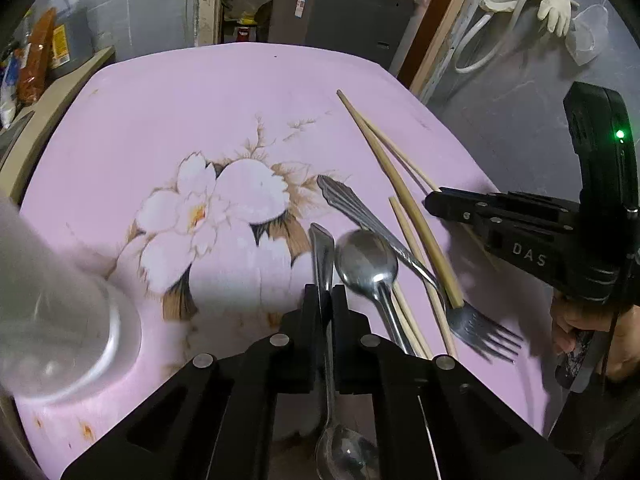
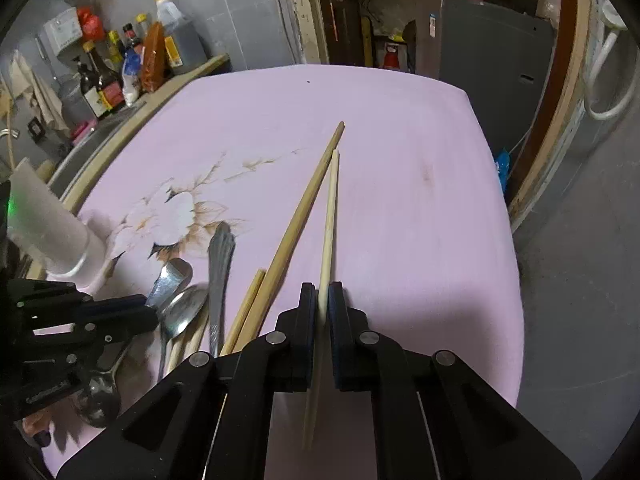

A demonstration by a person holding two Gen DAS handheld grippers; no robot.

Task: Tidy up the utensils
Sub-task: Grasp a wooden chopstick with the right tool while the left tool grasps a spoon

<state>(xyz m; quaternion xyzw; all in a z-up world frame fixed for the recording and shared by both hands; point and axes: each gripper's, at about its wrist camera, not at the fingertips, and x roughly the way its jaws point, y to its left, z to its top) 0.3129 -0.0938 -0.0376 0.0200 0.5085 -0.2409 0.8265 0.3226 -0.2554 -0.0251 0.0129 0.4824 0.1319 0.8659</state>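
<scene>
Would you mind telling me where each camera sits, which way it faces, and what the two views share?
Left wrist view: on the left claw, looking down its fingers across the pink table; that claw is shut on a spoon; the right claw and a hand show at right.
Right wrist view: on the right claw, shut on a pale chopstick; the left claw shows at left.
Shared: table, fork, white cup, utensil pile.

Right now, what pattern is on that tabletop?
Pink tabletop with a white-and-brown flower print, clearest in the left wrist view.
</scene>
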